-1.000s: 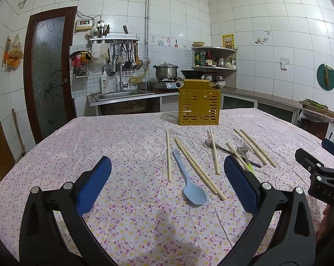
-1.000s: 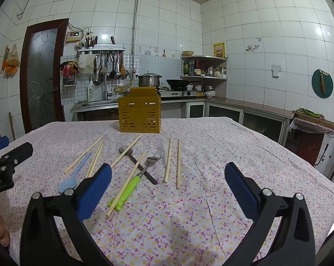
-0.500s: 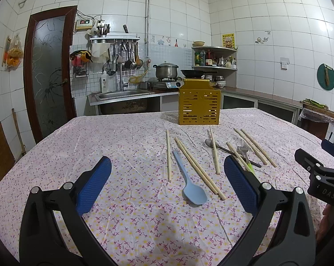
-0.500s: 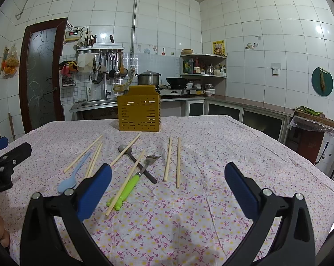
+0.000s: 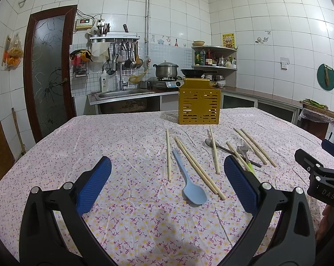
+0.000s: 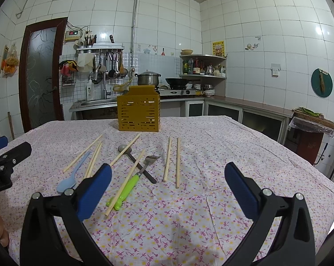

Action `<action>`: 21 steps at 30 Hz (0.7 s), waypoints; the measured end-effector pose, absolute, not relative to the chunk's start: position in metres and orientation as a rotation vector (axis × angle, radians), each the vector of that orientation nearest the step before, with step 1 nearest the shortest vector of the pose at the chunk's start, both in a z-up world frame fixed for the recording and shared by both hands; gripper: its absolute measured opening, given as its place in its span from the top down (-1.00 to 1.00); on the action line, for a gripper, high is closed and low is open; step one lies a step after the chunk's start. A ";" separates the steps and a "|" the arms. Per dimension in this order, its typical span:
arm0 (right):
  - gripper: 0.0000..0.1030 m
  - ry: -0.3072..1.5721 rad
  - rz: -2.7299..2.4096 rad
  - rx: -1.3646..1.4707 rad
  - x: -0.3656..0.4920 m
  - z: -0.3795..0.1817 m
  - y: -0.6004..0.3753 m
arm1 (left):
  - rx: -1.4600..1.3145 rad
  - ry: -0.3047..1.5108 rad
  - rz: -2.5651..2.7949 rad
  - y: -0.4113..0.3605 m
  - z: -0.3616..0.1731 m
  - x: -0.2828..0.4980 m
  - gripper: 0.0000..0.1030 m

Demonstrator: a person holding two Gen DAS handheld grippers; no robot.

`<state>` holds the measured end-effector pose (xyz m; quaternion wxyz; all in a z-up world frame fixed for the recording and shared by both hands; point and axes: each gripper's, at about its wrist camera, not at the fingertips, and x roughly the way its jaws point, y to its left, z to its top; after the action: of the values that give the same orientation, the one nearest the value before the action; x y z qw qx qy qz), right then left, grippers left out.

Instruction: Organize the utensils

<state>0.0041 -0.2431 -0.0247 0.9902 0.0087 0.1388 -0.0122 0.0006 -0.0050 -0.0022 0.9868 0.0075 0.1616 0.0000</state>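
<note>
White-tiled kitchen all around, with a sink counter and a stove with a pot (image 5: 166,72) along the back wall. Biggest thing in front of me is the table (image 5: 113,137), covered in a floral cloth with pink and yellow print.

At the far end of it stands the yellow slotted utensil holder (image 5: 198,102), upright, well apart from everything else.

My left tongs (image 5: 167,181) hover low over the near part of the table, blue pads spread wide with nothing between them. My right tongs (image 6: 167,185) are the same, wide apart and empty.

Utensils are all lying loose on the cloth between me and the holder. I count 7 wooden chopsticks (image 5: 197,166) scattered about, roughly pointing toward the holder; 2 of them sit side by side on the right end (image 6: 177,161).

Then the blue plastic spoon (image 5: 190,186), bowl toward me, just beside a pair of chopsticks. The green-handled fork (image 6: 134,179) lies in the middle with 1 chopstick along its handle, and its neck crosses the dark handle of the metal spoon (image 6: 131,155), which has another chopstick lying over it.
</note>
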 end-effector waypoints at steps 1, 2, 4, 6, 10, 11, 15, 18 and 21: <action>-0.93 0.279 -0.025 0.019 0.004 -0.025 -0.243 | 0.014 0.324 -0.001 -0.005 -0.002 0.000 -0.90; -0.93 0.279 -0.025 0.020 0.004 -0.025 -0.244 | 0.014 0.323 -0.001 -0.005 -0.002 0.001 -0.90; -0.93 0.279 -0.026 0.020 0.004 -0.025 -0.243 | 0.016 0.325 -0.001 -0.005 -0.002 0.001 -0.90; -0.93 0.278 -0.028 0.021 0.004 -0.025 -0.243 | 0.014 0.324 0.000 -0.005 -0.002 0.001 -0.90; -0.93 0.279 -0.029 0.021 0.004 -0.025 -0.243 | 0.012 0.329 -0.001 -0.004 -0.004 0.003 -0.90; -0.93 0.278 -0.029 0.021 0.004 -0.025 -0.243 | 0.011 0.330 -0.001 -0.004 -0.004 0.003 -0.90; -0.93 0.278 -0.030 0.022 0.004 -0.025 -0.244 | 0.012 0.333 -0.001 -0.004 -0.005 0.004 -0.90; -0.93 0.279 -0.032 0.023 0.004 -0.025 -0.244 | 0.010 0.336 -0.003 -0.003 -0.006 0.005 -0.91; -0.93 0.280 -0.036 0.022 0.003 -0.025 -0.245 | 0.008 0.340 -0.005 -0.002 -0.006 0.005 -0.90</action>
<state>0.0034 -0.2447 -0.0250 0.9900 0.0109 0.1393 -0.0177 0.0053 -0.0018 -0.0058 0.9856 0.0040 0.1691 -0.0023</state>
